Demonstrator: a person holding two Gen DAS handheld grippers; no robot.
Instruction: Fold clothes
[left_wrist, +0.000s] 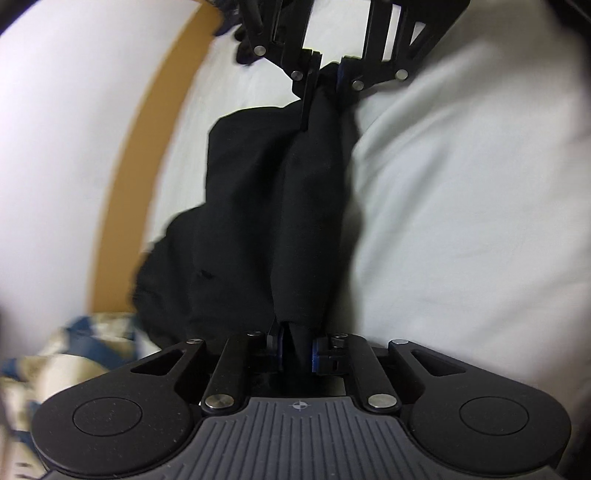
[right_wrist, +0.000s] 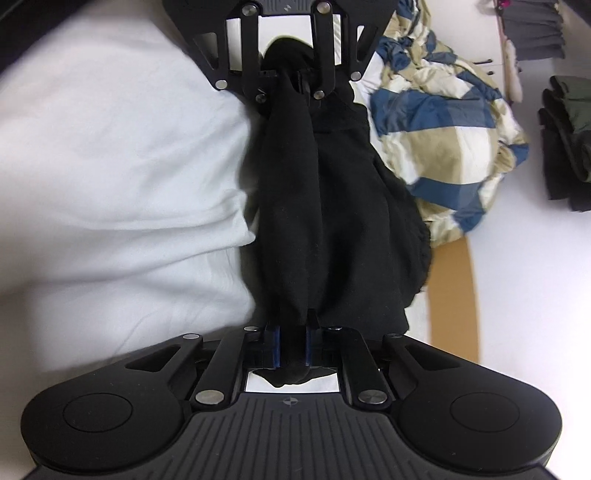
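I am working two handheld grippers over a white surface (left_wrist: 66, 122), folding clothes. My left gripper (left_wrist: 297, 349) is pinching one end of a black garment (left_wrist: 258, 221), its blue-lined jaws pressed tight on the bunched cloth. My right gripper (right_wrist: 291, 349) is pinching the opposite end of the same black garment (right_wrist: 295, 221), with a small tail of cloth poking out behind its jaws. The garment stretches between the two grippers as a narrow, rope-like band, its looser part drooping to one side. Each camera sees the other gripper at the far end of the cloth, facing it.

I judge the fold on this piece to be only starting: the cloth is gathered and lifted, not spread flat, and no crease is laid. A white garment (right_wrist: 122, 166) lies rumpled just beside the black one, unfolded.

The left wrist view shows only a blurred corner of a blue, white and tan checked garment (left_wrist: 48, 354) and a tan strip (left_wrist: 147, 147) across the surface. The right wrist view shows that checked garment (right_wrist: 443, 129) fully, crumpled in a heap, plus a stack of dark folded clothes (right_wrist: 565, 140) near the far edge, which suggests some pieces are finished.
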